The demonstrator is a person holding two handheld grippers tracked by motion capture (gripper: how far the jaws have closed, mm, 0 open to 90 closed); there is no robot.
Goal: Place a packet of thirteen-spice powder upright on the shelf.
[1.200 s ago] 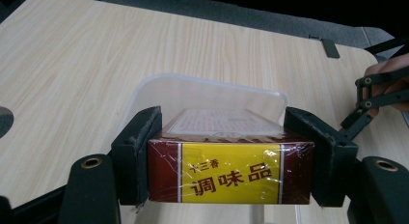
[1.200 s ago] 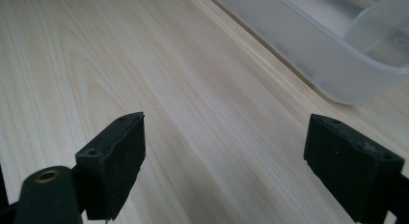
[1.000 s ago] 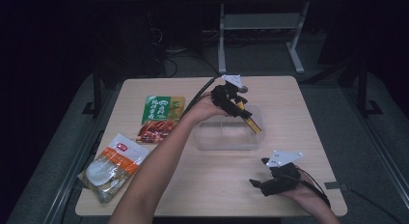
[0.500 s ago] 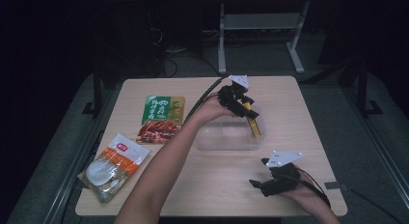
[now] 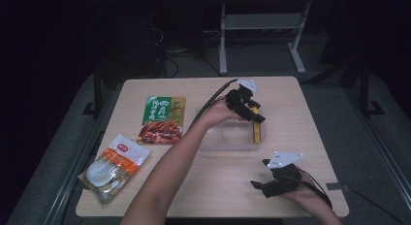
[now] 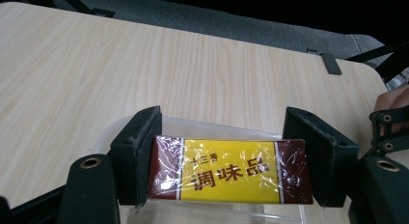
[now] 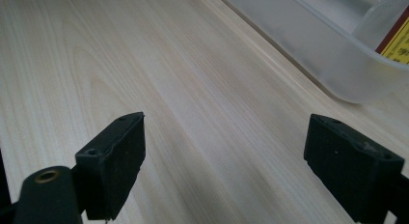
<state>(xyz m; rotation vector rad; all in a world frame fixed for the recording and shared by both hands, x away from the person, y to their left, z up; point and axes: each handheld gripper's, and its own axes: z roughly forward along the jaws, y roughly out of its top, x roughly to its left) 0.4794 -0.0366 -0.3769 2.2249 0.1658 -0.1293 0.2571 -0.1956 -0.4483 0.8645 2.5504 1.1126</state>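
yellow seasoning packet [image 6: 230,172] clamped in left gripper [image 5: 248,107] jaws over clear tub [image 5: 228,137]; right gripper [image 5: 278,180] jaws wide, snack bags [image 5: 164,119] aside.

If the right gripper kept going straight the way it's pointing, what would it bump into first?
Probably the clear plastic tub. The right gripper, jaws open with nothing between them, points across bare table toward it, though the tub sits a bit off to one side.

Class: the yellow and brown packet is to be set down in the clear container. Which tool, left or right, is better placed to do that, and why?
The left tool. Its pads clamp the yellow and brown packet by both ends, directly above the clear container. The right tool stands open over bare table, beside the container, holding nothing.
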